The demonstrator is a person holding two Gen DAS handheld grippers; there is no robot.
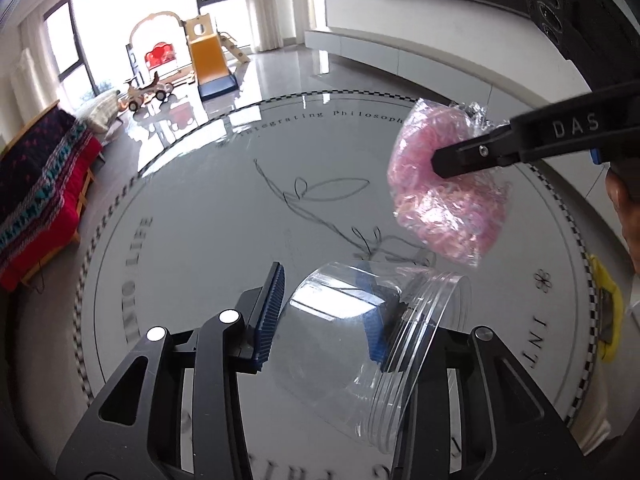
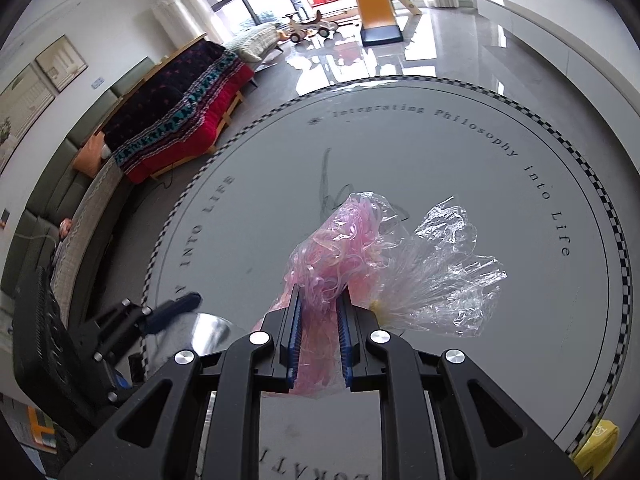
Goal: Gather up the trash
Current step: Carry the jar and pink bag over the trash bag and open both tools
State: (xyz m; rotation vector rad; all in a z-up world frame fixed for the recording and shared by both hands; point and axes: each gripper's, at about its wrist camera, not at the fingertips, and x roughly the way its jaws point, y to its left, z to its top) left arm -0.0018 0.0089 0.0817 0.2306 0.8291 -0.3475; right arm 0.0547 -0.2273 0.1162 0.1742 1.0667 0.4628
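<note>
Both pieces of trash are off the round table (image 2: 500, 216), each carried in its own gripper, which suits a run to a bin not in view here. The left gripper (image 1: 328, 320) has its jaws closed on a clear plastic jar (image 1: 360, 340): the jar lies on its side between the blue ribbed pads, its threaded open mouth turned to the right, one pad pressing the near left wall and the other showing through the plastic on the far side. A sideways hold across the body keeps so slippery a thing from rolling out, I judge. The right gripper (image 2: 320, 324) is clamped nearly shut on the waist of a pink plastic bag (image 2: 332, 256) stuffed with pale pink shreds, its clear crinkled top fanning out to the right; in the left wrist view the same pink plastic bag (image 1: 444, 196) hangs above the table's right half, just beyond and above the jar. Pinching the bag's middle bunches the film, so nothing seems free to spill. Both grippers point steeply down toward the printed tabletop, side by side and close together. A yellow object (image 2: 596, 440) sits at the table's near right edge, perhaps more to collect.
</note>
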